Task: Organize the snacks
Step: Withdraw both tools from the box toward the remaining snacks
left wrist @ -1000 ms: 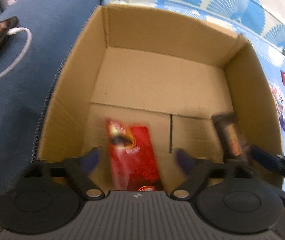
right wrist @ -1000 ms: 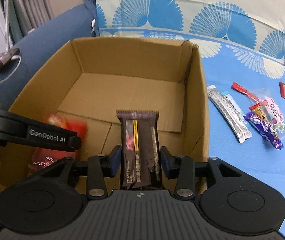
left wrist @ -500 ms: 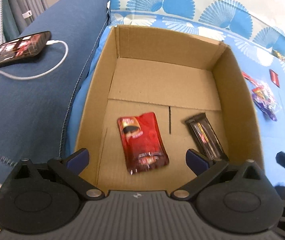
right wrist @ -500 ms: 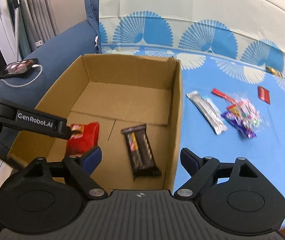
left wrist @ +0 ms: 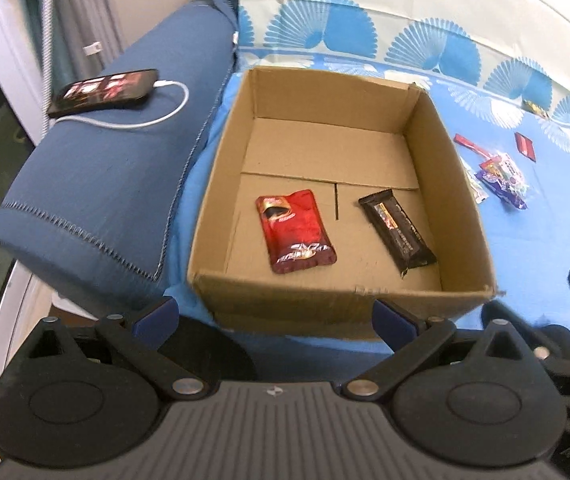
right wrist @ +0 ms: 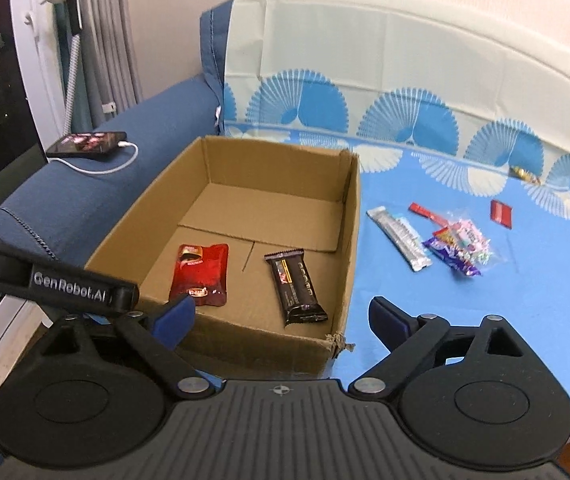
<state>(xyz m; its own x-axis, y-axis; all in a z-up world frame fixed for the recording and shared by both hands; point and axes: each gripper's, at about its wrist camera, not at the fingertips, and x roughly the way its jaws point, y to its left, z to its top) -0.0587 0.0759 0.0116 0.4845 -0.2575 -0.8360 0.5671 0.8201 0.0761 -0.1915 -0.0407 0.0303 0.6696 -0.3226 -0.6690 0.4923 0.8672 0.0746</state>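
Note:
An open cardboard box [left wrist: 465, 200] [right wrist: 349, 240] stands on the blue bed sheet. Inside it lie a red snack pouch [left wrist: 295, 230] [right wrist: 202, 268] and a dark chocolate bar [left wrist: 396, 227] [right wrist: 296, 286], side by side. My left gripper [left wrist: 275, 322] is open and empty, held back in front of the box's near wall. My right gripper [right wrist: 281, 318] is open and empty above the box's near right corner. Loose snacks lie on the sheet right of the box: a silver bar [right wrist: 399, 237], a purple packet [right wrist: 451, 260], a clear candy bag [right wrist: 467, 236] and red wrappers [right wrist: 501, 212].
A phone [left wrist: 103, 91] [right wrist: 87, 145] on a white charging cable lies on the dark blue blanket [left wrist: 105, 184] left of the box. A small wrapped sweet [right wrist: 525, 176] lies far right near the sheet's patterned border. The left gripper's body [right wrist: 45, 284] crosses the right wrist view at left.
My right gripper opened and dropped the chocolate bar into the box beside the red pouch. Both grippers have since pulled back and up, away from the box.

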